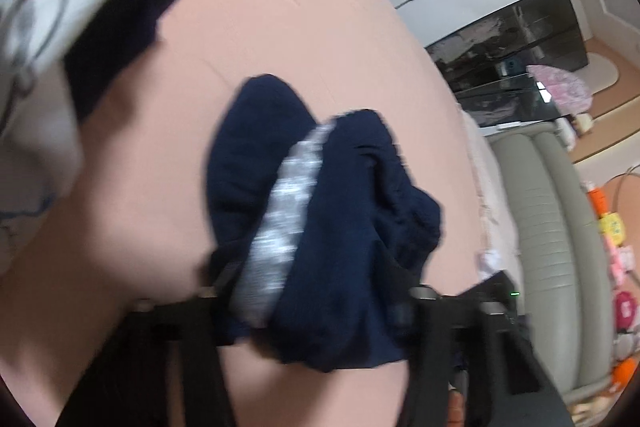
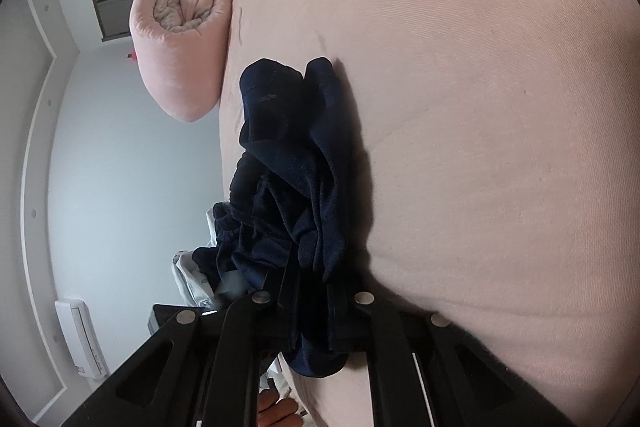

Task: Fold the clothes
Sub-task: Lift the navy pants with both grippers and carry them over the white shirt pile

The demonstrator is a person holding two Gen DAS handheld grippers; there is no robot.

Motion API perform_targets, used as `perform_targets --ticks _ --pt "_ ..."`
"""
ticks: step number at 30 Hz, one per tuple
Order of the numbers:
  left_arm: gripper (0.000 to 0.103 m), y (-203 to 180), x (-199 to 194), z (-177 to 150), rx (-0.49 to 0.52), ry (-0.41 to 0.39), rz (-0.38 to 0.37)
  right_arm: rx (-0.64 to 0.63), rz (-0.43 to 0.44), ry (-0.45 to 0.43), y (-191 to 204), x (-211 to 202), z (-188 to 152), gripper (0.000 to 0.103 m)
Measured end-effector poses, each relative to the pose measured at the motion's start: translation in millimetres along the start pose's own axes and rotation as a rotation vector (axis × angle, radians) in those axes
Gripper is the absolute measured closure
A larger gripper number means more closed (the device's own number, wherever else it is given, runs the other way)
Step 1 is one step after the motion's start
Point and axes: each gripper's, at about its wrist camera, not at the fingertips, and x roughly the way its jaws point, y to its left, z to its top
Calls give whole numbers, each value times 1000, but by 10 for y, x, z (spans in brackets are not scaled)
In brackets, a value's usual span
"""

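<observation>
- Your left gripper (image 1: 316, 303) is biting into a bunched fold of the navy garment (image 1: 320, 195); its black jaws are standing narrow with cloth packed between them.
- The navy garment is a soft, finely ribbed knit, crumpled into rounded lobes, with a mottled grey-white band (image 1: 284, 219) running down one fold. This view is smeared by motion, so you cannot tell the band's pattern.
- Your right gripper (image 2: 316, 311) is pinching the same dark cloth (image 2: 288, 163); its jaws are sitting all but together on a thin wad, and a loose end is drooping out below them.
- The garment is lying on the pink bedsheet (image 1: 280, 19), a smooth, tightly woven surface with a faint diagonal weave and a few shallow creases.
- A second piece in white with a dark print and navy edging (image 1: 60, 7) is lying at the upper left of the left view, apart from the held bundle.
- A plump pink quilt (image 2: 180, 51), rolled into a padded oval, is resting at the far edge of the bed.
- A grey ribbed sofa (image 1: 560, 247) is standing beside the bed.
- Part of your hand (image 2: 280, 415) is showing beneath the right gripper.
</observation>
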Motion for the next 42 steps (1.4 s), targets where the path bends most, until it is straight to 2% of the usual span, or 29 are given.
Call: perform_targets --ticks 3,7,11,16,20,24,30,33,37,42 --pt "81 11 -7 -3 20 -9 3 -9 3 -1 16 11 3 98" --pt "81 26 -16 -7 48 -21 7 -43 -10 -14 72 29 -4 98" --pt "83 -92 -8 6 57 -32 52 -44 -76 -30 137 39 -8 98" --pt "89 -313 -47 -63 169 -82 95 -135 -196 -82 338 66 -108 97" --pt "90 -501 -131 -133 298 -125 132 -164 -225 -119 449 14 -183 89" --pt "90 -666 -253 -145 389 -151 154 -197 -242 -138 584 -65 -269 89" --pt "90 -804 -397 -59 418 -148 117 -292 -269 -153 867 -144 -476 89" --pt "90 -880 -410 -36 432 -147 128 -320 -288 -164 986 -172 -577 89" --pt "90 -831 -484 -4 410 -147 137 -341 -347 -172 1131 -201 -674 89" --pt "90 -779 -641 84 370 -154 112 -377 -354 -163 1373 -206 -770 89"
